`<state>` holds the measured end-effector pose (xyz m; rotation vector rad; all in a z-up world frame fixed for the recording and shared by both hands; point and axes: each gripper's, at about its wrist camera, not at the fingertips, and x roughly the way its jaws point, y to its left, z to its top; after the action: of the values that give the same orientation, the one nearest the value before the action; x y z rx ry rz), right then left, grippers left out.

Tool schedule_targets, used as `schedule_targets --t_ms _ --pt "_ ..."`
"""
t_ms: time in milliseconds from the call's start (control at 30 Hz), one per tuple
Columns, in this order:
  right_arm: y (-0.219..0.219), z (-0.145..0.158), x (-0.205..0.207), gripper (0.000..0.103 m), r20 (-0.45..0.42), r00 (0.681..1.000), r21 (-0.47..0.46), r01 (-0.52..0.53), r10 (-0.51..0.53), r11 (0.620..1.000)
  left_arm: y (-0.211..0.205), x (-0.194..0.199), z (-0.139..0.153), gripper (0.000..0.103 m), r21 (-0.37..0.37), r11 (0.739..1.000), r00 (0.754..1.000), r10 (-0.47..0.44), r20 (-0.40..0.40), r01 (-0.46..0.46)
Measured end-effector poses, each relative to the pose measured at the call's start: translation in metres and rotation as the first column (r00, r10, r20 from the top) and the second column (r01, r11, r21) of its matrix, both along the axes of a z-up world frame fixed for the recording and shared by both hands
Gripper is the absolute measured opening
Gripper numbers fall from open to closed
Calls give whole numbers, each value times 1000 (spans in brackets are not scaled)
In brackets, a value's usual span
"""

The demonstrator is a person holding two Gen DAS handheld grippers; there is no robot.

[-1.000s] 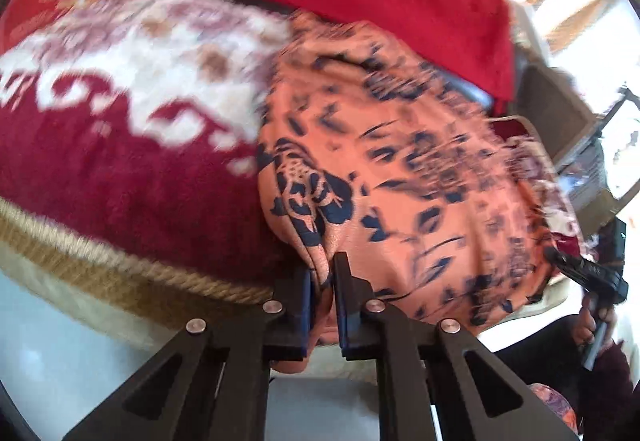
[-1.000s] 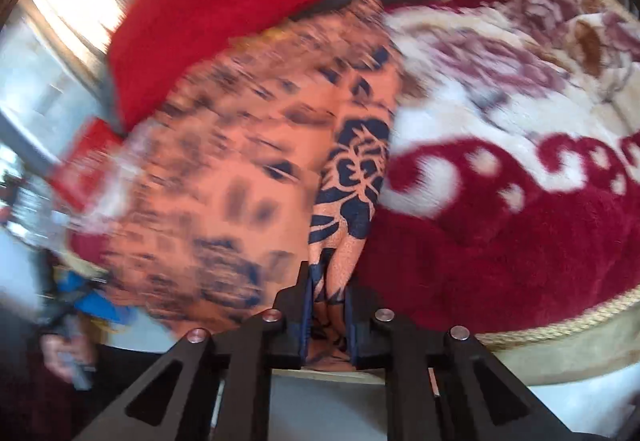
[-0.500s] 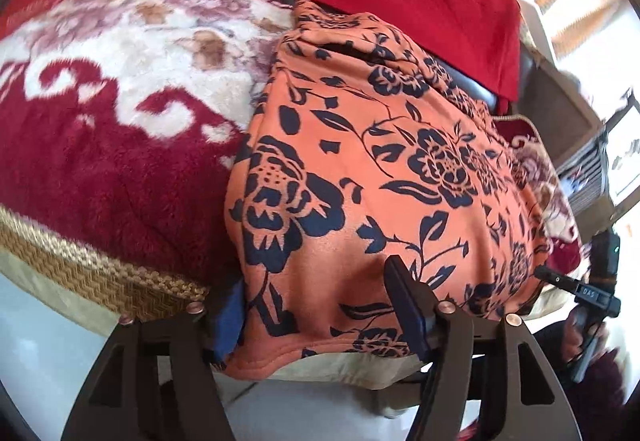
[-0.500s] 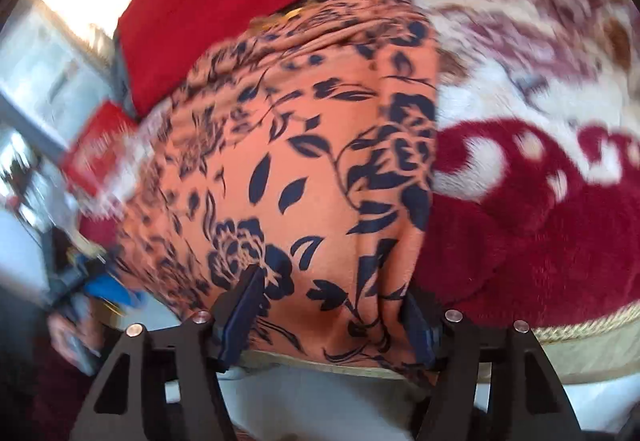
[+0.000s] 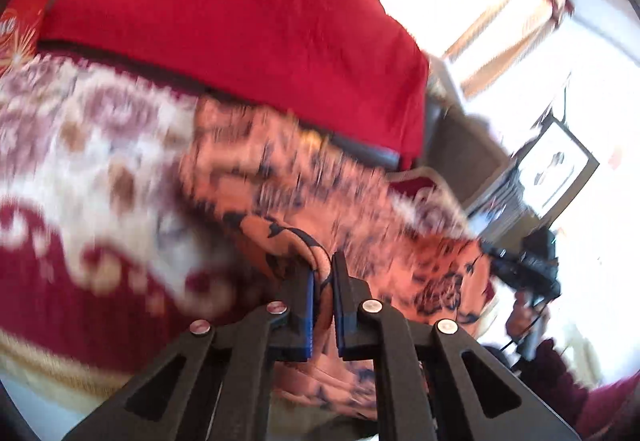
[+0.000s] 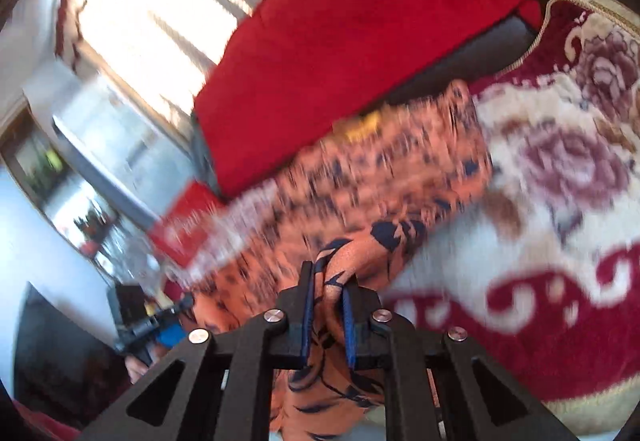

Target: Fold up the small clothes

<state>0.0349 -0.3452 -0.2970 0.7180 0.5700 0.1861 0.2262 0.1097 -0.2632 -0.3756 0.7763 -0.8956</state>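
An orange garment with a dark blue flower print (image 5: 360,209) lies on a plush blanket, blurred by motion. My left gripper (image 5: 325,265) is shut on a bunched fold of its near left edge, and the cloth hangs down between the fingers. In the right wrist view the same garment (image 6: 380,169) spreads up and left. The jaws of my right gripper (image 6: 326,275) are closing, and their blue pads pinch a gathered fold of the garment's near right edge. Both pinched edges are raised off the blanket.
The dark red and cream flowered blanket (image 5: 80,201) (image 6: 560,161) covers the seat. A plain red cloth (image 5: 240,21) (image 6: 360,21) drapes over the backrest behind. Bright windows and furniture stand beyond. A person's hand (image 5: 520,321) shows at the right edge of the left wrist view.
Half a second ago both grippers stood open over the flat garment. Now both have shut on pinched folds of its near edge and risen, tilting the views up.
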Motion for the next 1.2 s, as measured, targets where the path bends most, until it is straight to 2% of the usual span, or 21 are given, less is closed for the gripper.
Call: schedule_targets --t_ms 167,233,300,367,433,533,567,600,667,700,733,767,800,833,867,933,967,1033,1100,1200 --pt "-59 26 47 13 100 989 177 92 -111 980 -14 86 50 8 -43 997 998 61 5 -61" --pt "-85 27 75 13 103 979 233 148 -175 961 -28 130 59 8 -28 995 995 97 -23 -97" --pt "-113 22 104 13 85 966 300 209 -244 931 -45 175 58 8 20 990 989 141 -38 -141" --pt "-136 10 137 13 45 949 354 278 -313 893 -65 225 41 8 56 981 977 190 -93 -186" --pt "-161 -16 177 16 -43 923 376 368 -381 850 -81 265 11 10 111 968 956 242 -163 -226" --pt "-179 -72 215 17 -187 894 446 446 -406 776 -101 309 -57 10 219 946 891 304 -337 -240" --pt "-185 -94 220 18 -236 876 470 482 -420 739 -103 314 -76 10 217 946 865 310 -393 -241" --pt "-187 -106 221 18 -245 870 495 492 -428 716 -102 314 -90 11 183 948 847 314 -430 -258" --pt "-194 -128 216 25 -266 849 550 523 -457 652 -93 310 -96 14 84 948 838 312 -447 -308" --pt "-198 -128 214 30 -268 848 569 523 -458 635 -88 306 -94 21 34 947 844 300 -445 -319" --pt "-203 -120 212 35 -232 855 578 505 -464 641 -81 300 -90 32 -17 942 851 295 -434 -336" --pt "-204 -111 208 59 -209 851 553 510 -482 659 -71 290 -80 38 -79 924 857 311 -411 -373" --pt "-204 -98 202 75 -182 843 514 520 -505 682 -63 280 -72 54 -114 905 858 341 -385 -411" --pt "-201 -84 195 75 -148 836 470 530 -529 706 -54 267 -60 65 -146 880 856 381 -348 -451" --pt "-196 -70 190 75 -100 843 434 515 -528 739 -44 247 -45 68 -176 853 853 432 -292 -492" --pt "-183 -46 185 74 -67 870 355 479 -489 803 -38 211 -24 76 -171 828 841 499 -209 -534" --pt "-172 -33 187 72 -54 888 283 452 -457 846 -41 198 -18 78 -140 831 839 511 -186 -538" --pt "-149 -17 191 62 -36 918 178 396 -396 901 -61 169 -16 78 -46 864 858 489 -158 -501" --pt "-123 -10 198 51 -62 944 98 330 -325 939 -83 142 -23 78 42 896 885 444 -138 -442" --pt "-77 -12 213 47 -131 968 -24 212 -213 977 -119 127 -41 78 192 906 904 405 -135 -377"
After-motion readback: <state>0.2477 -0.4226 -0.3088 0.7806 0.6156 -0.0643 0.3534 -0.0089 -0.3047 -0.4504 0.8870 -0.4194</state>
